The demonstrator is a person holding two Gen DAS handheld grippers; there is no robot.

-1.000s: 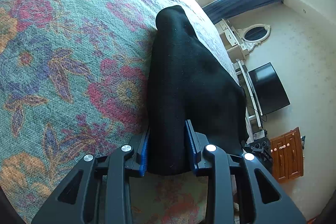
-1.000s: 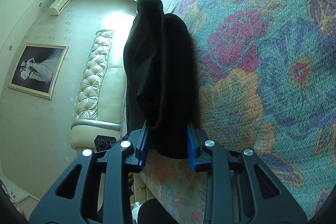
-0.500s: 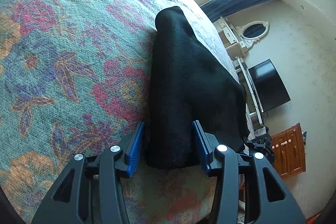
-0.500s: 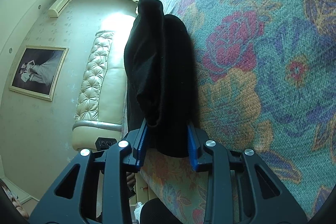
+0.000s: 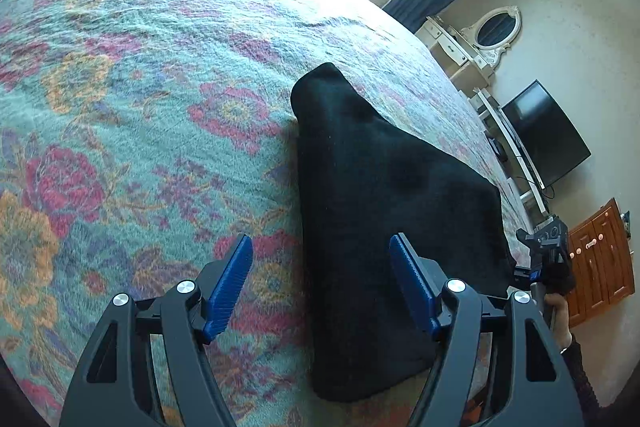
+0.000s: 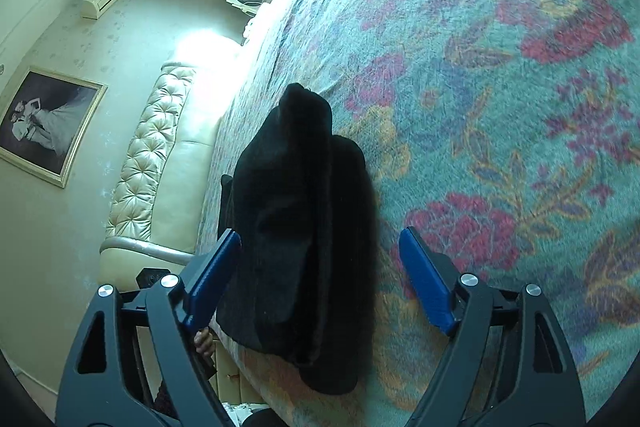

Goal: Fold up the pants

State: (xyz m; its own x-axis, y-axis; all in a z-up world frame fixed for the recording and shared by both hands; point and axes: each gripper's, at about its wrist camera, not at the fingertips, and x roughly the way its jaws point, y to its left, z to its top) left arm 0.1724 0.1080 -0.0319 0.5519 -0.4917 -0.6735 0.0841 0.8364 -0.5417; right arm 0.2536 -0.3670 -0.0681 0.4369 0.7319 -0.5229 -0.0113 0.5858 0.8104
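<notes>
Blue-padded jaws of the left gripper (image 5: 320, 283) and right gripper (image 6: 320, 277) have just been opening, now gaping wide, gripping nothing. Beyond, the black pants (image 5: 376, 211) are lying folded on the floral bedspread (image 5: 120, 99); folding is looking nearly finished.

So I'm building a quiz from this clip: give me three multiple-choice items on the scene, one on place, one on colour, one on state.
1. Where do the pants lie?
A. on the floral bedspread
B. on the floor
C. on the television

2. What colour are the pants?
A. white
B. black
C. red

3. How is the left gripper?
A. shut on the pants
B. open
C. out of view

Answers: 1 A, the folded bundle rests on the flowered cover; 2 B, the cloth is black in both views; 3 B, its blue pads stand clear of the cloth.
</notes>
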